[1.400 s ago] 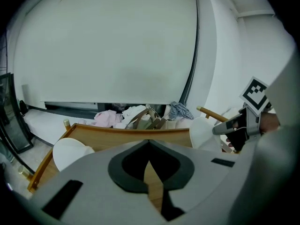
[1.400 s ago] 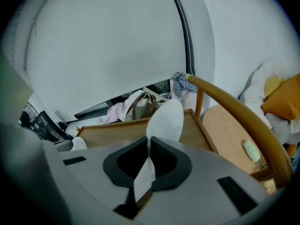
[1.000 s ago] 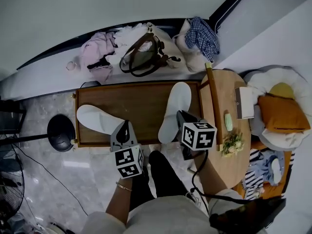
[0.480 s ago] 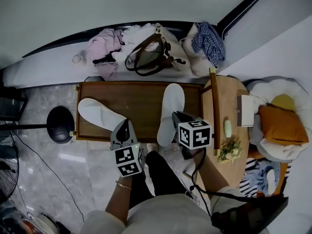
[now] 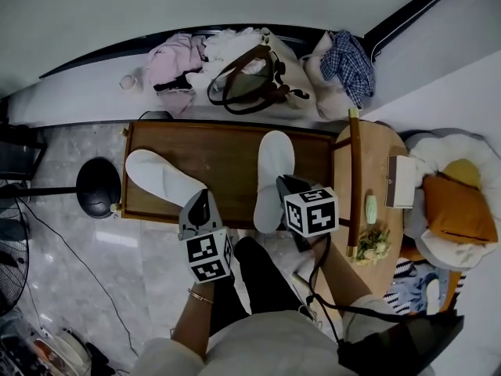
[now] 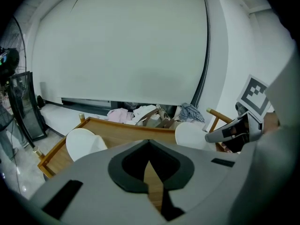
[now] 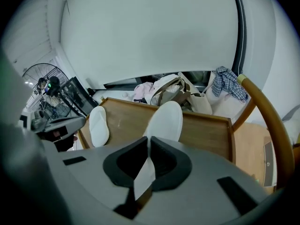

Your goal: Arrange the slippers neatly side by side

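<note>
Two white slippers lie on a low wooden tray point(image 5: 223, 159). The left slipper point(image 5: 160, 178) slants across the tray's left end, and the left gripper view shows it too point(image 6: 82, 144). The right slipper point(image 5: 270, 167) points almost straight away from me, its heel over the tray's front rim. My right gripper point(image 5: 283, 183) is at that slipper's right side. In the right gripper view point(image 7: 149, 140) the jaws are shut, with white slipper material point(image 7: 164, 121) in the slit. My left gripper point(image 5: 202, 199) hovers by the left slipper's heel, shut point(image 6: 148, 147), with only tray wood visible through the slit.
A brown-handled bag point(image 5: 250, 84) and piles of clothes point(image 5: 176, 61) lie on the ledge behind the tray. A round wooden table point(image 5: 383, 225) with a curved rail point(image 5: 354, 178) stands at the right. A black stand base point(image 5: 98, 190) sits on the marble floor at the left.
The right slipper's toe has swung left, so it lies straighter and closer to the left slipper. The right gripper shifted slightly left with it. The left slipper has stayed put.
</note>
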The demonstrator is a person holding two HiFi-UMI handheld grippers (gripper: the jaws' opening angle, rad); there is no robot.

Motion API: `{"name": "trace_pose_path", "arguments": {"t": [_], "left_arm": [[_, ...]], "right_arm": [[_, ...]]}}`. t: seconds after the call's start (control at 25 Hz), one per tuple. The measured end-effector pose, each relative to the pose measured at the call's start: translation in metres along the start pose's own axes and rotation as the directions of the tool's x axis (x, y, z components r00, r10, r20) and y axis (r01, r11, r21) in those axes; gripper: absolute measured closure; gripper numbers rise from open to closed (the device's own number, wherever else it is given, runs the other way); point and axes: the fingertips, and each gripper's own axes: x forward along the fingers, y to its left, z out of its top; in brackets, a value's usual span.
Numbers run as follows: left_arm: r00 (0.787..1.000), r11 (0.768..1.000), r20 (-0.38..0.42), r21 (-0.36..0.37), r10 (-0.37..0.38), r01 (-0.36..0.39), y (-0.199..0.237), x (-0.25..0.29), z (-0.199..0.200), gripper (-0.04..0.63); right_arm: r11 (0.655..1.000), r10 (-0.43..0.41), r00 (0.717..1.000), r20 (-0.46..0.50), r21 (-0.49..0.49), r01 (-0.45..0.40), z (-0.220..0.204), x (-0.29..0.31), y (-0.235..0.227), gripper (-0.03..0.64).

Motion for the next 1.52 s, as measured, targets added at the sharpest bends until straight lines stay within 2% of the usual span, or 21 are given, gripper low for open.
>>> {"name": "trace_pose_path", "arguments": {"t": [0.24,1.52], "left_arm": [[1.0,1.0,-0.014,-0.013,0.002,-0.002,0.002,0.01,-0.004,0.588],[0.994,0.999,-0.095,0.01,-0.045,0.046,0.01,0.04,-0.028,0.588]], "right_arm": [[1.0,-0.005,1.0,-0.015,-0.025,0.004,0.001,0.012,-0.004,0.572],[0.995,-0.091,0.995,-0.046,0.042,0.093,-0.022,0.043,-0.023,0.571]]}}
